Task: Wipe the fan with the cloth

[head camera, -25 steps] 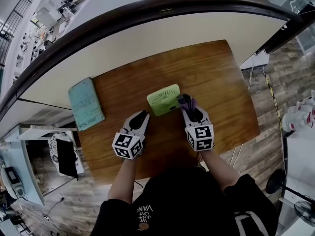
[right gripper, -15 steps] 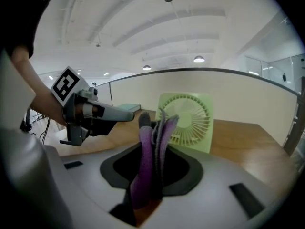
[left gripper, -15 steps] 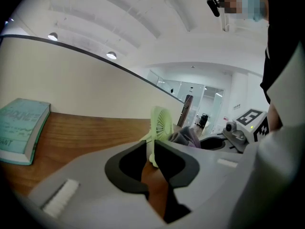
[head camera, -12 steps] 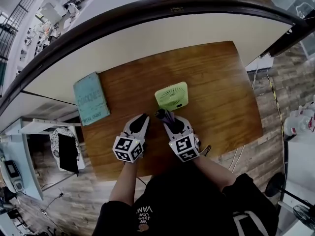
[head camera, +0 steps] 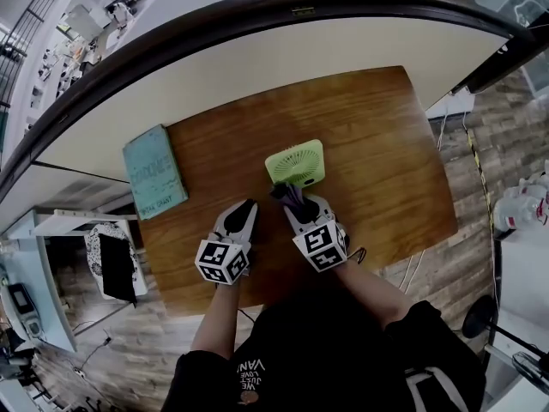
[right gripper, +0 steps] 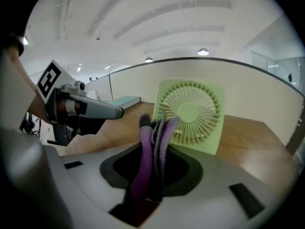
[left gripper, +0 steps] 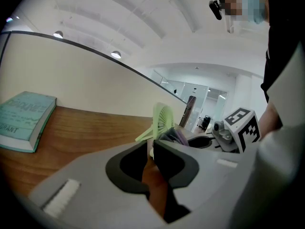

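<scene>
I'm watching the fan (head camera: 296, 163) standing upright near the middle of the wooden table (head camera: 377, 127), its round grille facing back toward the person. The right gripper (head camera: 290, 201) is reaching in at the fan's lower near side. Its jaws are clamping a purple cloth (right gripper: 159, 128), folded into several layers that are sticking up and out past the tips. In the right gripper view the cloth's end is overlapping the lower left corner of the green grille. I can't tell whether it's actually touching the fan or sitting just in front of it.

The left gripper (head camera: 246, 207) is hovering low over bare wood just to the left of the right one, pointing toward the fan's left side and staying apart from it. Its jaws have just been closing. I'm seeing a narrow gap between the pads with only the table showing through, so it's holding nothing.

A teal book (head camera: 153, 172) is lying flat at the table's left edge, well apart from the fan and both grippers. A curved cream partition with a dark rim is running behind the table.
</scene>
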`<state>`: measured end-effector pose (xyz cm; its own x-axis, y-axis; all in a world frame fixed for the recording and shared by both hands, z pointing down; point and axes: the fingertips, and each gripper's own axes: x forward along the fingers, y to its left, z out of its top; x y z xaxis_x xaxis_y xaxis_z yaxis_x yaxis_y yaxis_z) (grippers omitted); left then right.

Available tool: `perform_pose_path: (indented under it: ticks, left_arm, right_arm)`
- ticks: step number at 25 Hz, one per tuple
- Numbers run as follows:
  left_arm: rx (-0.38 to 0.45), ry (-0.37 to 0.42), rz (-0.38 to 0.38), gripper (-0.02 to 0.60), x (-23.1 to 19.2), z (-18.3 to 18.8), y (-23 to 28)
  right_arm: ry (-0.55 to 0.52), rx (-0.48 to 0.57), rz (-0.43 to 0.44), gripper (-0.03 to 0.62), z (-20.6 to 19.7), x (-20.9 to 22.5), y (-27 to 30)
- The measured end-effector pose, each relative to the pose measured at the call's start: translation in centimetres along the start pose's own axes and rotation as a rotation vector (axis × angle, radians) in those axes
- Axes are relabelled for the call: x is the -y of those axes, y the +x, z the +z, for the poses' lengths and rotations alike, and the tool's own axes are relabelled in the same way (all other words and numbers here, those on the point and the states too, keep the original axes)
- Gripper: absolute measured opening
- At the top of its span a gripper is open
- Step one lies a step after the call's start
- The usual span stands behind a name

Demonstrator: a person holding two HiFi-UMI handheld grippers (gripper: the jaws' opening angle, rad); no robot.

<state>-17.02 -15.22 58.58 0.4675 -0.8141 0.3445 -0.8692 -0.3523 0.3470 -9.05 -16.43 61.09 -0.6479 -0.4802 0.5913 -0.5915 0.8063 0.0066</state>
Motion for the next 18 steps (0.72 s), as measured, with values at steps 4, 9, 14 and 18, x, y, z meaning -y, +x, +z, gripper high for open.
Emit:
perform_pose_path:
  ticks: [4,9,14,18]
  left_arm:
    - [-0.012,0.003,-0.018,0.049,0.6,-0.3,0.7]
    - [-0.023,0.006,-0.035,0.049,1.1,-0.5,1.2]
    - [-0.031,0.008,-0.042,0.048,1.3,-0.6,1.4]
    - [-0.035,0.011,-0.042,0.048,1.3,-0.7,1.2]
  right_arm:
    - [0.036,-0.012,-0.047,0.12,-0.9,1.9,-0.8]
    - [0.101,-0.018,-0.121,0.12,-2.1,5.0,-2.0]
    - [0.213,-0.023,-0.214,0.12,-3.2,8.0,-3.3]
    - [0.263,-0.029,-0.281,0.12,-3.9,9.9,-4.1]
